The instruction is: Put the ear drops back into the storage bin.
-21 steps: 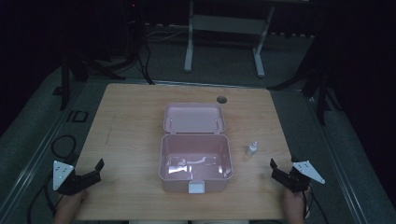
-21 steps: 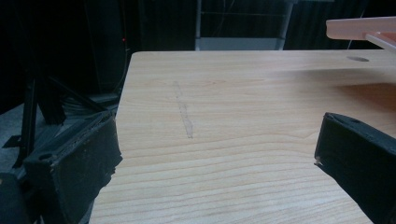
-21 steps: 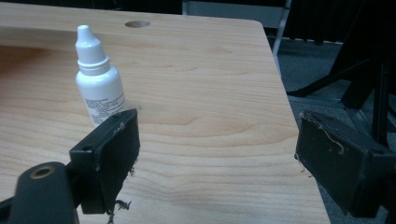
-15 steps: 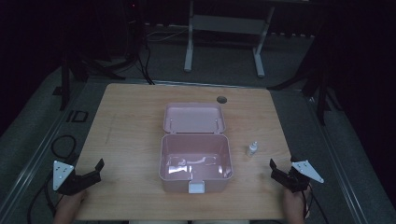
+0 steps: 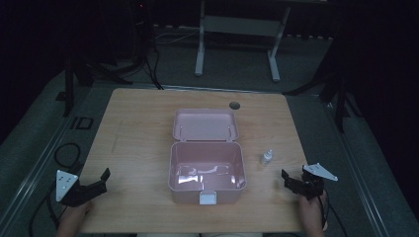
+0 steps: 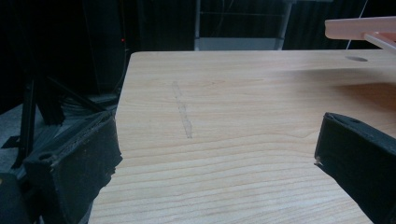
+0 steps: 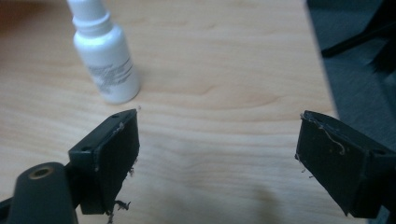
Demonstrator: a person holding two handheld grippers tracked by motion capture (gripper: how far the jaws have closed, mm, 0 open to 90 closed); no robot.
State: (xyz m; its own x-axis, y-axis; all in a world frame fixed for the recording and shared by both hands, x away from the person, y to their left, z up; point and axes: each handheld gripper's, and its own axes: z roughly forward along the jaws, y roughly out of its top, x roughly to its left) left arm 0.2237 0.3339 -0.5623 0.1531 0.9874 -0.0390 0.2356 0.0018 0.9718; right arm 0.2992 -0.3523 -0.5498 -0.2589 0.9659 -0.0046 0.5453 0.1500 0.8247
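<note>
A: Near the centre of the high view, a pink plastic box [image 5: 206, 168] on the table [image 5: 138, 138], lid [image 5: 205, 125] thrown back flat toward the top of the frame. Left open that way, probably, so that something can go straight in from above.

B: And just right of the box, a small white dropper bottle [image 5: 267, 157], upright, apart from the box wall. In the right gripper view, the same bottle at upper left [image 7: 106, 60], printed label facing the camera, cap cut off by the top edge.

A: Right hand-held gripper [image 5: 295, 184] at lower right of the high view, jaws spread wide and empty, aimed up-frame toward the bottle. Near it, not touching. Looks like the start of a reach.

B: Left hand-held gripper [image 5: 94, 186] at lower left, also parted, holding nothing. Well apart from the box. From its own view, bare wood ahead and the raised lid edge [image 6: 362, 29] at upper right.

A: Parked there, likely, to keep clear or to steady the box later.

B: Inside of the box glossy; contents hard to tell.
</note>
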